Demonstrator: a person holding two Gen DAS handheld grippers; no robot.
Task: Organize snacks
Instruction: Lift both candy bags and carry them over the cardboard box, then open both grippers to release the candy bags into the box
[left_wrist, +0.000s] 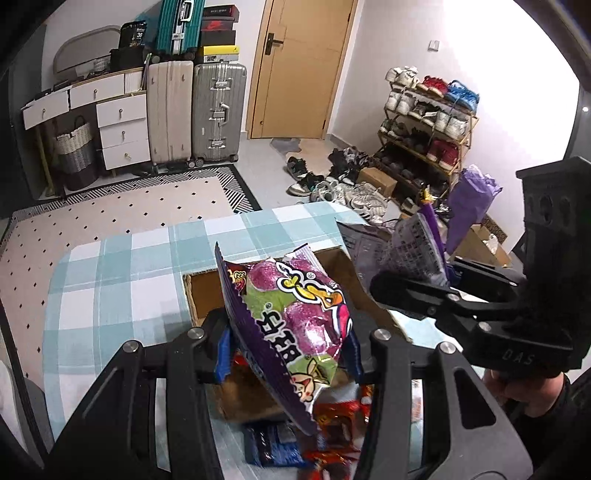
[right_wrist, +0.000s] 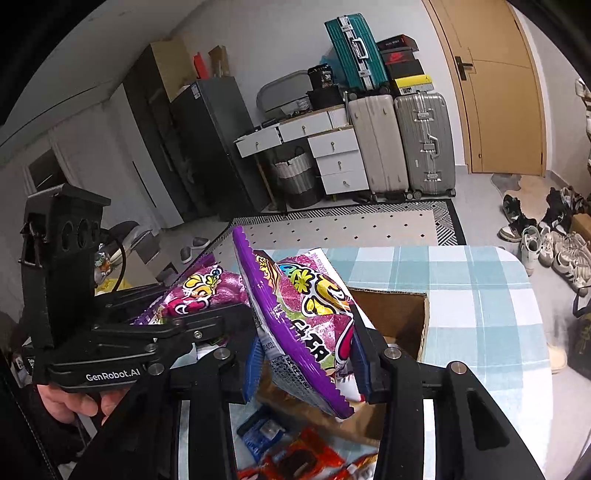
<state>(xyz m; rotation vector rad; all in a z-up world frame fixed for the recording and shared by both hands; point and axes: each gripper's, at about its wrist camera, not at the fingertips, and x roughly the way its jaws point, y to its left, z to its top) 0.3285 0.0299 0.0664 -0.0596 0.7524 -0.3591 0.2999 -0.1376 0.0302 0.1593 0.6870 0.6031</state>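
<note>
My left gripper (left_wrist: 288, 354) is shut on a purple snack bag (left_wrist: 291, 317) with pink and green print, held above the open cardboard box (left_wrist: 201, 295). My right gripper (right_wrist: 304, 365) is shut on a second purple snack bag (right_wrist: 306, 317) of the same kind, also above the box (right_wrist: 399, 314). The right gripper shows at the right in the left wrist view (left_wrist: 410, 291), with its bag (left_wrist: 413, 247) seen from the back. The left gripper shows at the left in the right wrist view (right_wrist: 207, 321), with its bag (right_wrist: 199, 291). Red packets (left_wrist: 340, 417) and a blue packet (left_wrist: 273, 443) lie on the table near me.
The box stands on a table with a blue-and-white checked cloth (left_wrist: 118, 273). Beyond are a patterned rug (left_wrist: 110, 210), suitcases (left_wrist: 218, 110), a white drawer unit (left_wrist: 122, 125), a door, a shoe rack (left_wrist: 424, 122) and loose shoes on the floor.
</note>
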